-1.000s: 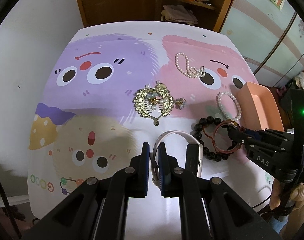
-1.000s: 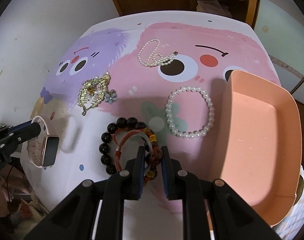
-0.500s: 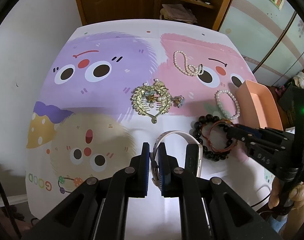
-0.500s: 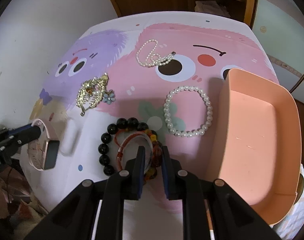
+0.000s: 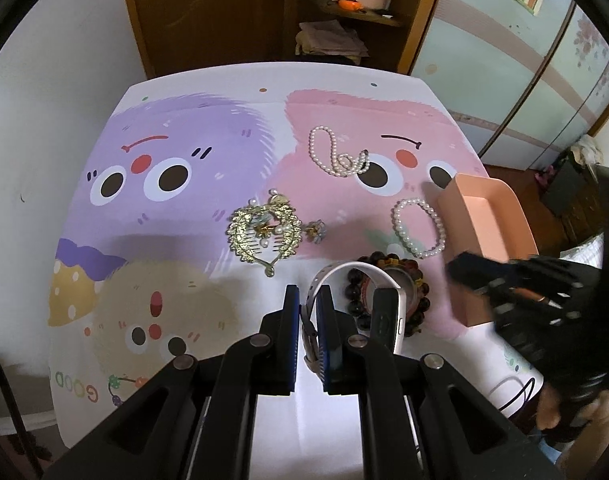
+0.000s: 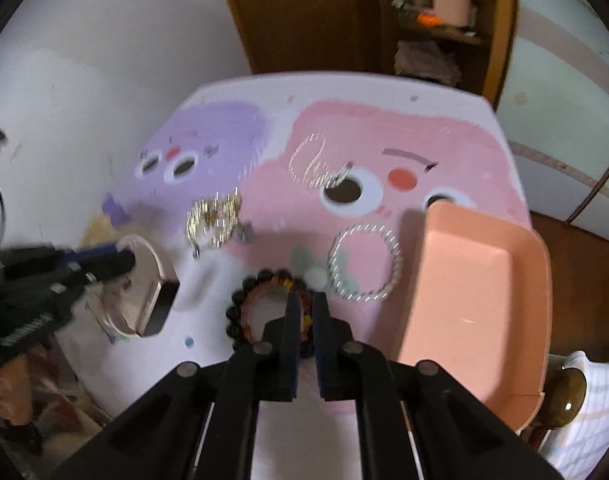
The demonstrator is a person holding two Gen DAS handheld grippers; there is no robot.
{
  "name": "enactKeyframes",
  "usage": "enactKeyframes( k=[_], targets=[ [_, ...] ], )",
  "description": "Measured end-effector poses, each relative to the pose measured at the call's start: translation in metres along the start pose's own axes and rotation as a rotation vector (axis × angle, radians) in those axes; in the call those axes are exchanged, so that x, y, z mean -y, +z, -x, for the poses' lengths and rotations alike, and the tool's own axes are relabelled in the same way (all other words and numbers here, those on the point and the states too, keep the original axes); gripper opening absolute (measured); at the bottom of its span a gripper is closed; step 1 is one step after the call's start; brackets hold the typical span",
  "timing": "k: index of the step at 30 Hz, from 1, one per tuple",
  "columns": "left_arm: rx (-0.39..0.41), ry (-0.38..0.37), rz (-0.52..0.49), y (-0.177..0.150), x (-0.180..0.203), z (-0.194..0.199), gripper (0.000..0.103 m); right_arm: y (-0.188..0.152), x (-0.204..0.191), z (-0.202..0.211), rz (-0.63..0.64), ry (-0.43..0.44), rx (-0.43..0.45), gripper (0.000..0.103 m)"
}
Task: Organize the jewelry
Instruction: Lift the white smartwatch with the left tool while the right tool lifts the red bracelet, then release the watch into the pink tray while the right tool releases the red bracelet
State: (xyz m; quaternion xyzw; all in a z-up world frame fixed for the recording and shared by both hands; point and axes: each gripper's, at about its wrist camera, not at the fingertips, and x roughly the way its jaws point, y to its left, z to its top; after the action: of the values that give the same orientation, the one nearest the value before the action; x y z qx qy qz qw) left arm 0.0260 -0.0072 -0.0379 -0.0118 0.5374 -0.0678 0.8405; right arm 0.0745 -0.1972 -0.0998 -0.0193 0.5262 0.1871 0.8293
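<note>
the left gripper (image 5: 309, 320) pinches the smartwatch (image 5: 386, 316) by its soft strap, the heavy case dangling at 3 o'clock. the right gripper (image 6: 304, 320) clamps the light bead bracelets (image 6: 264, 304); the peach tray (image 6: 540, 300) waits at 3 o'clock.

On the cartoon-printed table mat (image 5: 184, 128), the gold leaf-shaped hair comb (image 5: 262, 236) lies left of the white pearl bracelet (image 5: 418, 228); the peach plastic tray (image 5: 488, 224) sits right, the looped pearl necklace (image 5: 338, 152) farther back.
</note>
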Motion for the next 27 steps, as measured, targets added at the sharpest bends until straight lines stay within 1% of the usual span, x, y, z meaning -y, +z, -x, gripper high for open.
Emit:
enactKeyframes(
  k=[1, 2, 3, 10, 12, 13, 14, 15, 16, 19, 23, 25, 27],
  targets=[
    [-0.003, 0.0, 0.0, 0.0, 0.0, 0.0, 0.006, -0.001, -0.003, -0.007, 0.018, -0.003, -0.018, 0.019],
    [-0.006, 0.0, 0.002, -0.001, 0.0, 0.0, 0.006, -0.001, -0.003, -0.012, 0.028, -0.01, -0.026, 0.03],
    [-0.009, 0.002, 0.005, -0.001, -0.001, -0.001, 0.006, -0.001, -0.004, -0.02, 0.04, -0.031, -0.032, 0.035],
    [-0.025, 0.007, 0.025, 0.0, -0.01, -0.007, 0.006, 0.003, -0.011, -0.051, 0.104, -0.11, -0.068, 0.035],
    [-0.027, 0.006, 0.025, 0.001, -0.01, -0.008, 0.006, 0.002, -0.012, -0.055, 0.119, -0.126, -0.082, 0.032],
    [-0.029, 0.004, 0.024, 0.001, -0.01, -0.009, 0.006, 0.001, -0.012, -0.057, 0.126, -0.134, -0.084, 0.029],
    [-0.03, 0.002, 0.024, 0.001, -0.01, -0.01, 0.006, 0.0, -0.013, -0.058, 0.133, -0.129, -0.089, 0.022],
    [-0.031, 0.002, 0.023, 0.001, -0.009, -0.01, 0.006, 0.0, -0.014, -0.059, 0.135, -0.119, -0.09, 0.017],
    [-0.032, 0.001, 0.02, 0.001, -0.009, -0.011, 0.006, -0.001, -0.014, -0.057, 0.134, -0.125, -0.077, 0.015],
    [-0.031, -0.001, 0.017, 0.002, -0.007, -0.011, 0.006, -0.002, -0.015, -0.051, 0.127, -0.134, -0.051, 0.014],
    [-0.02, -0.001, 0.012, 0.004, -0.005, -0.007, 0.006, 0.0, -0.009, -0.032, 0.081, -0.086, -0.002, 0.01],
    [-0.011, -0.003, 0.007, 0.007, -0.003, -0.003, 0.006, 0.001, -0.003, -0.016, 0.038, -0.051, 0.029, 0.01],
    [0.002, -0.008, -0.006, 0.013, 0.002, 0.0, 0.006, 0.001, 0.005, 0.003, -0.006, -0.034, 0.071, 0.008]
  ],
)
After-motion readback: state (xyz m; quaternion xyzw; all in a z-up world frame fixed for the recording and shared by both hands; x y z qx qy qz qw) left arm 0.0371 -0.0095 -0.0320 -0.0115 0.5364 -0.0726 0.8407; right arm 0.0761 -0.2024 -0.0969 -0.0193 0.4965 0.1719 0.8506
